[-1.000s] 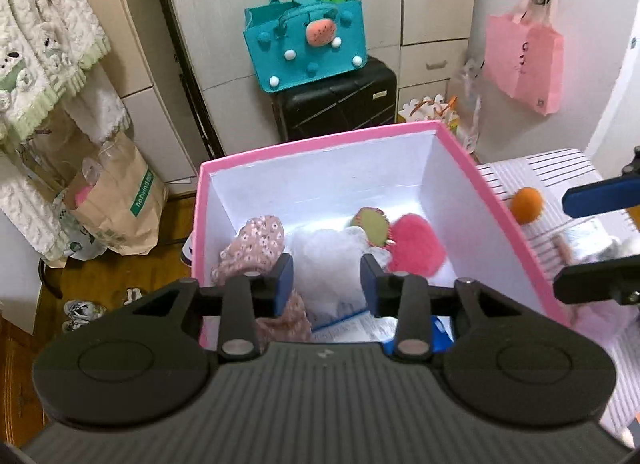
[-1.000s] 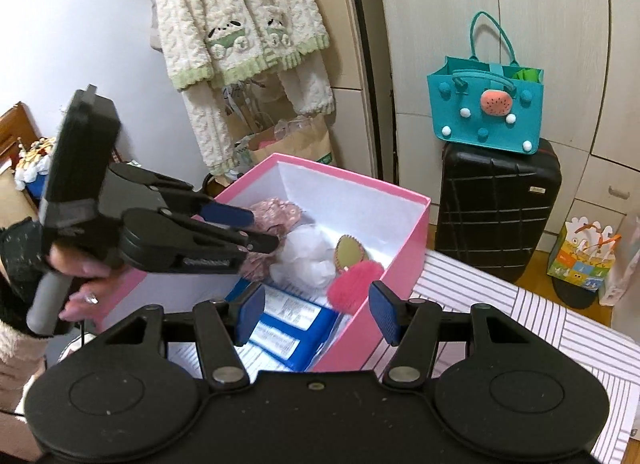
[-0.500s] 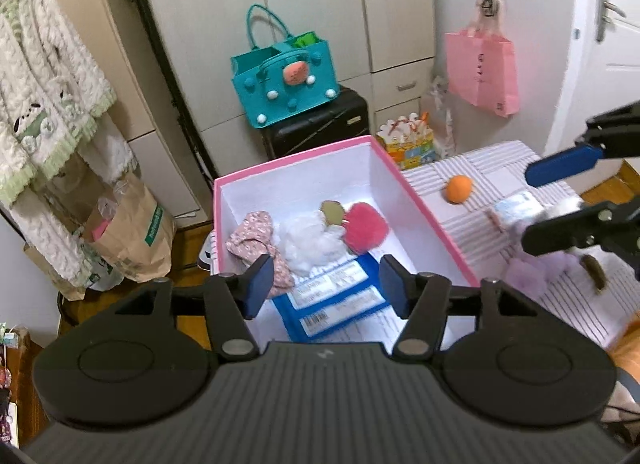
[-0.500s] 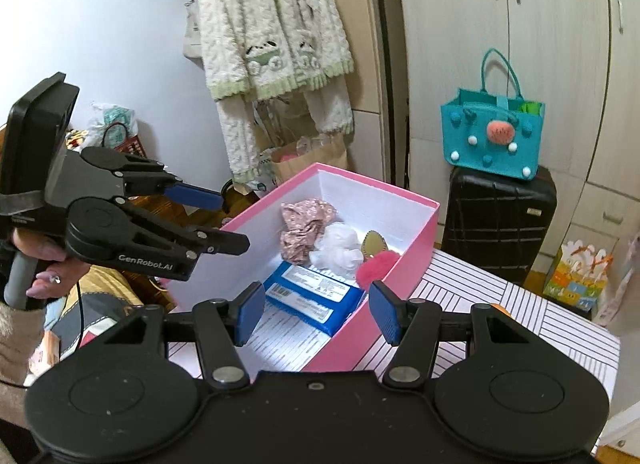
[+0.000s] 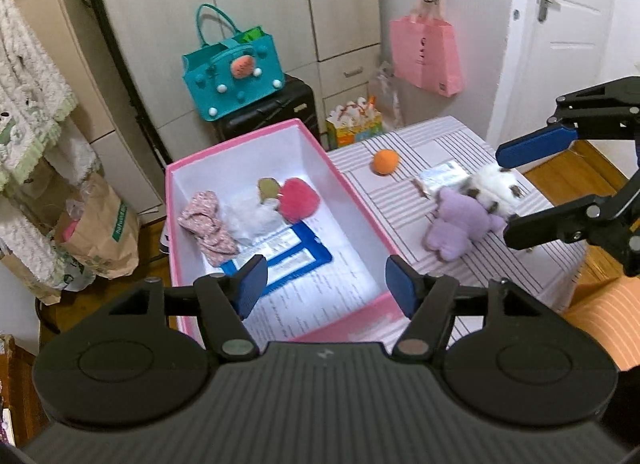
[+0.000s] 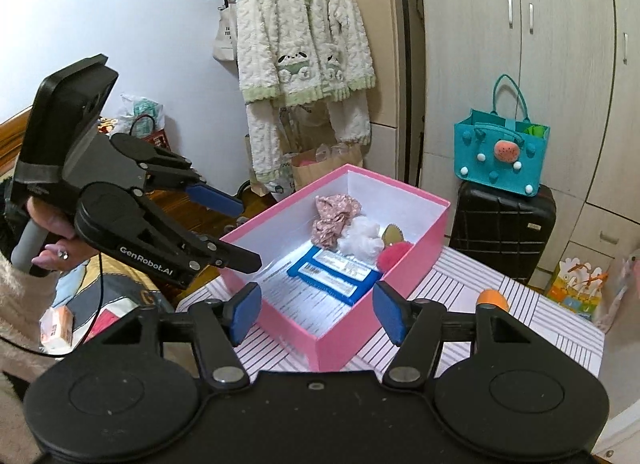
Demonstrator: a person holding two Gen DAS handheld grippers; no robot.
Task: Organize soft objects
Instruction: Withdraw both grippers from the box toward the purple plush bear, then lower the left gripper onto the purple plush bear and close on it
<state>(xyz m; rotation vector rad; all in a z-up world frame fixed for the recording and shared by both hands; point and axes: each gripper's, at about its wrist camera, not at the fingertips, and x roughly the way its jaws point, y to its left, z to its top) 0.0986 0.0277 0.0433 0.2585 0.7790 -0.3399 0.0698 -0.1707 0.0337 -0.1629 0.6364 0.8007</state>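
Soft objects: a purple plush toy (image 5: 460, 228) lies on the striped surface (image 5: 404, 220) at 3 o'clock of the pink box (image 5: 362, 204). The left gripper (image 5: 326, 284), marked "GenRobot.AI", and the right gripper (image 6: 316, 310) have just been opening their empty jaws.

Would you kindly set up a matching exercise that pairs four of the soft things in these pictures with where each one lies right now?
Things:
1. purple plush toy
2. orange ball
3. pink pompom
4. floral scrunchie

Places:
A. in the pink box, beside the left wall
B. on the striped table, alone near the box
C. on the table, against the white fluffy toy
D. in the box, near its far end

Pairs: 1-C, 2-B, 3-D, 4-A
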